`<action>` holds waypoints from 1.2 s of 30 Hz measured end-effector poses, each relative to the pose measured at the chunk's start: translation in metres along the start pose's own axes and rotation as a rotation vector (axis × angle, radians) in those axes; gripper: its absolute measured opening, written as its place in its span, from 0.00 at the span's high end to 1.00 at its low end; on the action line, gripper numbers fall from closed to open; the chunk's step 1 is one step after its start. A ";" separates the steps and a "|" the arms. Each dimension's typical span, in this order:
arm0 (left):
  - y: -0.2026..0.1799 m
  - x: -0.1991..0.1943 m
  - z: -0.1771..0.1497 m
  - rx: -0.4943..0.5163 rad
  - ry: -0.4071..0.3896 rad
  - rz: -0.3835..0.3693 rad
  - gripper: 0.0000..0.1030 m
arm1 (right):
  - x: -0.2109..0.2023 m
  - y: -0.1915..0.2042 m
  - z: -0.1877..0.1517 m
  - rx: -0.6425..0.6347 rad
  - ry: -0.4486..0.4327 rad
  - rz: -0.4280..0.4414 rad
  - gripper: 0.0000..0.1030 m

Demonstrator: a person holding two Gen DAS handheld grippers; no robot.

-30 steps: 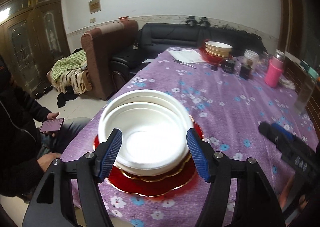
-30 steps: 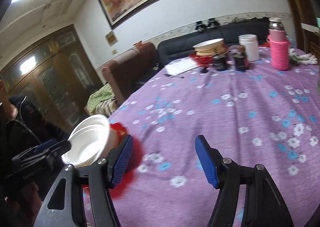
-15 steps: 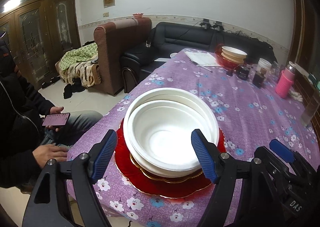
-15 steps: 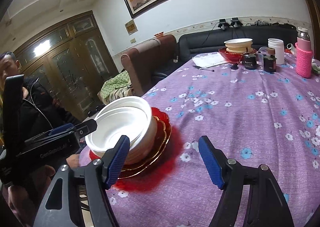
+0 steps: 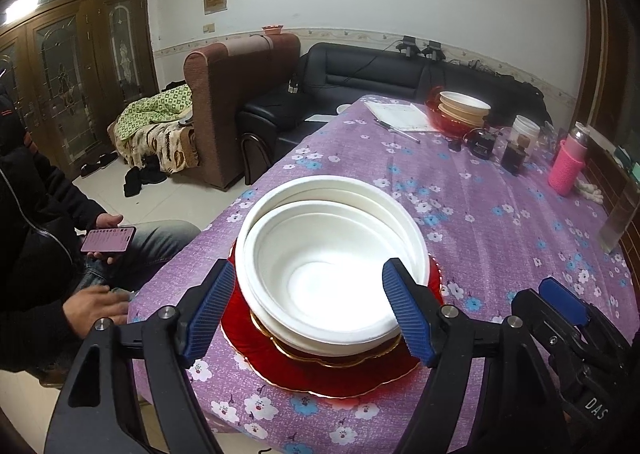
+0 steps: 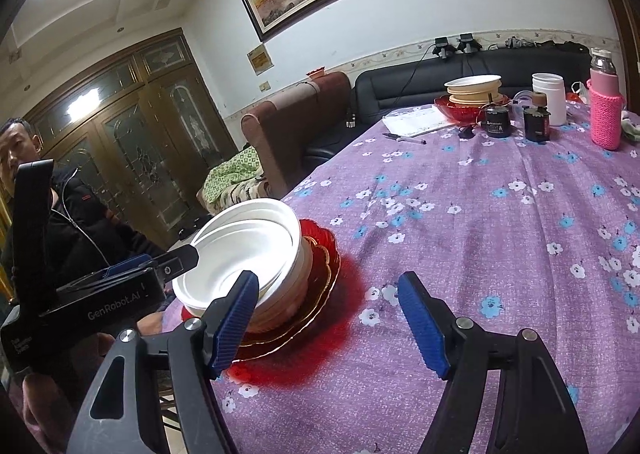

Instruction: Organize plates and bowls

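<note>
A: What has changed with the left gripper (image 5: 308,310)?
B: It has drawn back from the stacked white foam bowls (image 5: 332,266), jaws spread, gripping nothing; that placement looks done.
A: Where do the bowls sit?
B: Mouth-up on the gold-rimmed red plates (image 5: 320,374) near the table's corner; round, without a long axis. The right gripper (image 6: 328,318) gapes, empty.

Open purple tablecloth (image 6: 500,254) separates near stack (image 6: 248,254) from far clutter (image 6: 536,114).

Home living rm: sofa (image 5: 400,74), armchair (image 5: 236,94)
</note>
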State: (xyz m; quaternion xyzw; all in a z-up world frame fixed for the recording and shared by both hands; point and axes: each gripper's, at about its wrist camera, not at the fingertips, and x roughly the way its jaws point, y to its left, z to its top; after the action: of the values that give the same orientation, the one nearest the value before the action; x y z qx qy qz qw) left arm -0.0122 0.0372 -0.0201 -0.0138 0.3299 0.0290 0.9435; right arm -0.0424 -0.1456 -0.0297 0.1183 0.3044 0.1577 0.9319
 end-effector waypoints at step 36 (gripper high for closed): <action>0.016 -0.010 0.016 -0.098 -0.026 -0.074 0.19 | -0.006 0.003 0.000 -0.023 0.011 0.046 0.28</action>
State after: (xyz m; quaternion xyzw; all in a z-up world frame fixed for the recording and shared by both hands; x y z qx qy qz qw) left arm -0.0109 0.0539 -0.0012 -0.0718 0.3153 0.0102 0.9462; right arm -0.0475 -0.1447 -0.0258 0.1135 0.3047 0.1833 0.9277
